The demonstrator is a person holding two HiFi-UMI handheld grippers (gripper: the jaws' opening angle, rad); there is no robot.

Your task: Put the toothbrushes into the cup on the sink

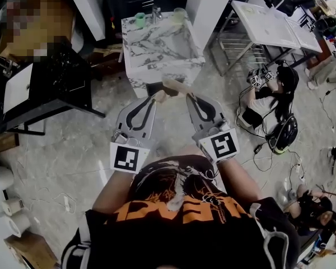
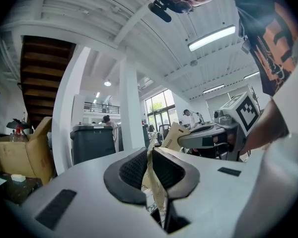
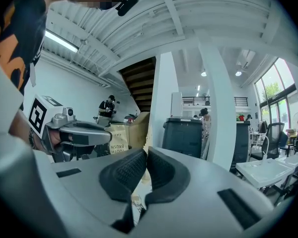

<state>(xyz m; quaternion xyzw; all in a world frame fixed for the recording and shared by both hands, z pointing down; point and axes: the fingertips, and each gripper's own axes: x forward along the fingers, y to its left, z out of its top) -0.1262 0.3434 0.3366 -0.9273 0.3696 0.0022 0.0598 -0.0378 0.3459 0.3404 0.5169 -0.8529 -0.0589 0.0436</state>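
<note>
Our left claw [image 1: 155, 98] pinches one end of the toothbrush packet [image 1: 173, 86], which hangs in the air between both claws. Our right claw [image 1: 189, 97] is clamped on its other end. At twelve o'clock, well apart, the green cup [image 1: 140, 20] stands on the marble counter [image 1: 162, 49].

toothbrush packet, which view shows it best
Left gripper view: the toothbrush packet stands close and edge-on, clamped in the left gripper. Right gripper view shows its printed end; head view, just a small tan strip.
</note>
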